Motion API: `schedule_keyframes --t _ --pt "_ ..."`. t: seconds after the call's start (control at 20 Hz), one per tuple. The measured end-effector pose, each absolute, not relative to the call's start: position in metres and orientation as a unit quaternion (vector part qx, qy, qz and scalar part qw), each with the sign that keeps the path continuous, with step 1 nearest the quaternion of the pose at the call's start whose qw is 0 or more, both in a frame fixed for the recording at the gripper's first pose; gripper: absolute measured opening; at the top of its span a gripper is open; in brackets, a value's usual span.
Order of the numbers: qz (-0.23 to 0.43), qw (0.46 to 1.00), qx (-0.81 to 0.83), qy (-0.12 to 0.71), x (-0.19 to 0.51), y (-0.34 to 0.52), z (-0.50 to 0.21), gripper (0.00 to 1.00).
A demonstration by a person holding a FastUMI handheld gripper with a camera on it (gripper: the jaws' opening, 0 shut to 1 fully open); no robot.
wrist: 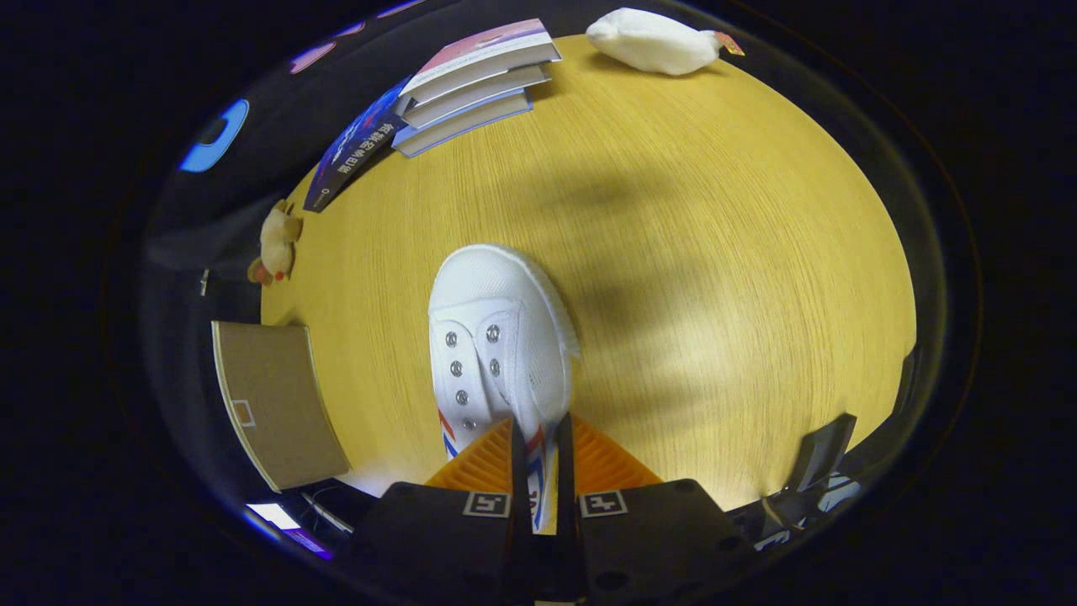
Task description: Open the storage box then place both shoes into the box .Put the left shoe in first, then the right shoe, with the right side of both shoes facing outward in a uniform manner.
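Spanning the wooden table (690,252), the scene holds a stack of books (471,84) far off and a brown storage box (269,404) left of the fingers. White shoe (496,345) runs lengthwise straight ahead, toe away. Gripper (538,463) is clenched on its heel collar, both fingers pressing.

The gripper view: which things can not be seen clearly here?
- White shoe: its heel end is hidden by the gripper, whose fingers are shut on its side wall.
- Cardboard box: seen from outside; open or closed, cannot tell.
- Small plush toy: too small to identify.
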State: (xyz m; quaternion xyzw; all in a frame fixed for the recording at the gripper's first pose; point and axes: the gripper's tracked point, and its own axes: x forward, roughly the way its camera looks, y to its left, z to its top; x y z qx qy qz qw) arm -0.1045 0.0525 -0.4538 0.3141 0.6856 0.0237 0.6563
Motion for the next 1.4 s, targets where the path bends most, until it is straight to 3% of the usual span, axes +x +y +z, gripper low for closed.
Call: schedule_keyframes --t 0.3,0.6,0.85,1.4 --pt "0.042 0.674 0.377 0.634 -0.069 0.078 -0.365 0.15" --pt "0.121 0.712 0.372 0.583 -0.027 0.140 -0.253 0.15" --pt "0.166 0.706 0.386 0.569 -0.003 0.211 -0.187 0.15" --pt "0.196 0.687 0.329 0.618 -0.003 0.339 -0.180 0.15"
